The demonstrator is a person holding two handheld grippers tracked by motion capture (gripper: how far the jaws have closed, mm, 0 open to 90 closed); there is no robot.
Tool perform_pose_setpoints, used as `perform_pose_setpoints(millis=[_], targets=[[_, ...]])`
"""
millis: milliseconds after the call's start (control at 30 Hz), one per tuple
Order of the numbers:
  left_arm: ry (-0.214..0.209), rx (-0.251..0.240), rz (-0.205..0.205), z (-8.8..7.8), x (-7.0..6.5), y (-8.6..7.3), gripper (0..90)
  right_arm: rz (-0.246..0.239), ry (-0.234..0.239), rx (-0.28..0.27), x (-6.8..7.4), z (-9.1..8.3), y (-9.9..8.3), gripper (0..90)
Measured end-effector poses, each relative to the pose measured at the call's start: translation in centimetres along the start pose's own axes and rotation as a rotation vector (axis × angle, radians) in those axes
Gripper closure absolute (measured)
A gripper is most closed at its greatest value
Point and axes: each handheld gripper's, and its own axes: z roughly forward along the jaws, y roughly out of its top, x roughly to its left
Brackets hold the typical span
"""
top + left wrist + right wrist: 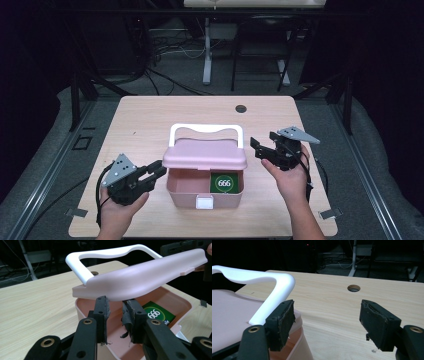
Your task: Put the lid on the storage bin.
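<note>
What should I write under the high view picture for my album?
Two hand-held grippers, left and right, flank a pink box whose lid is half raised.

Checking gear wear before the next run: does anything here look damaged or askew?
Yes. The left gripper has frayed, torn pads, with shreds hanging. The pink box has its lid half raised, and a green 666 card lies inside.

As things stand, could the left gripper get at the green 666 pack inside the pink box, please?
Probably not directly. The left gripper sits at the lid's left edge, and the half-raised lid overhangs most of the pink box. The green 666 pack lies in the right compartment, open mainly from the front.
</note>
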Motion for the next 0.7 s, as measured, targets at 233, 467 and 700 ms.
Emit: perform_pose_setpoints(millis=[233, 467, 700], targets=[[-0.002, 0.013, -0.003, -0.2, -0.3, -0.9, 73.3, 0.0, -0.002, -0.001, -0.1, 0.0, 0.0, 27.7], [-0.009, 0.02, -0.008, -0.3, -0.4, -2.1, 73.3, 0.002, -0.005, 0.0, -0.1, 0.0, -0.1, 27.8], [-0.014, 0.019, -0.03, -0.2, -0.5, -3.1, 73.3, 0.002, -0.005, -0.001, -0.1, 0.1, -0.1, 27.8]])
